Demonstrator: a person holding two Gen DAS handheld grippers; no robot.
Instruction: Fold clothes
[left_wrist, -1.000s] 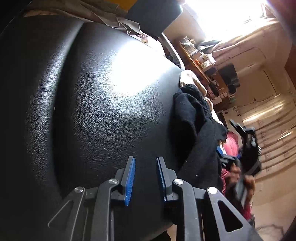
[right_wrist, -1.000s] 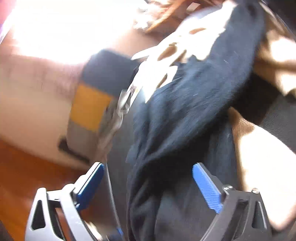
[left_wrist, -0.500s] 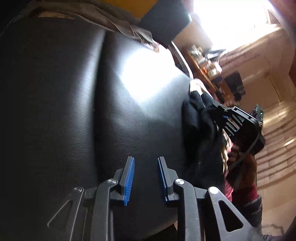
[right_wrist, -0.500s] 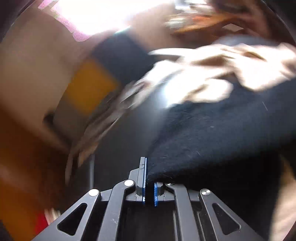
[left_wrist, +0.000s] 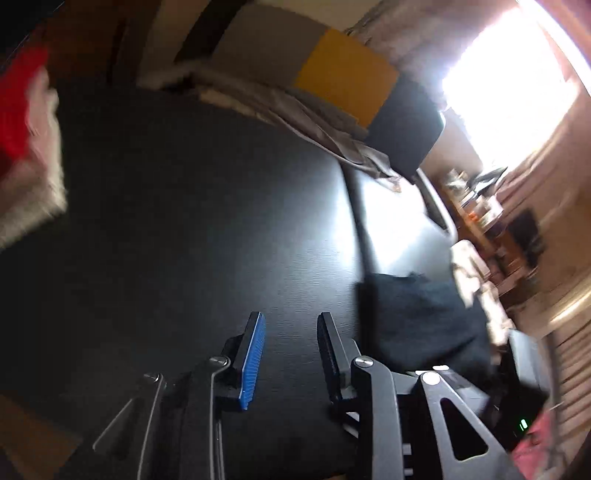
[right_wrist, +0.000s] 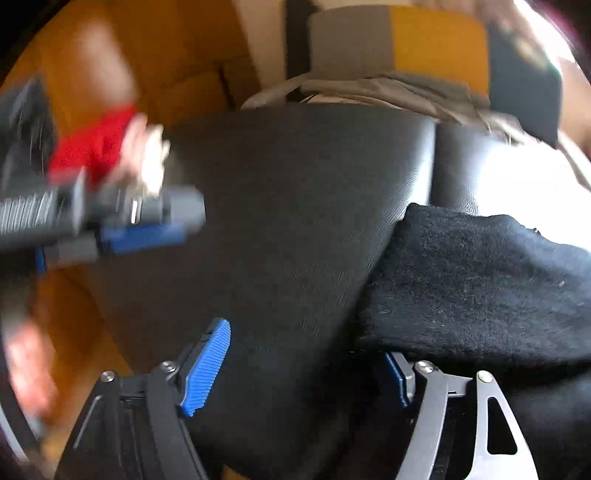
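Right wrist: black garment (right_wrist: 480, 284) hides one blue pad.

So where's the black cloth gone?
The black cloth lies on the black leather seat, at the right in both views, beside the right gripper.

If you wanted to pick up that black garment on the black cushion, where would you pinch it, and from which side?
Probably at the black garment's near-left corner, coming from the bare cushion on its left. There it ends in a raised folded edge that one pad could slide under. The opening right gripper already straddles that edge without pinching it; the left gripper is opening over bare cushion.
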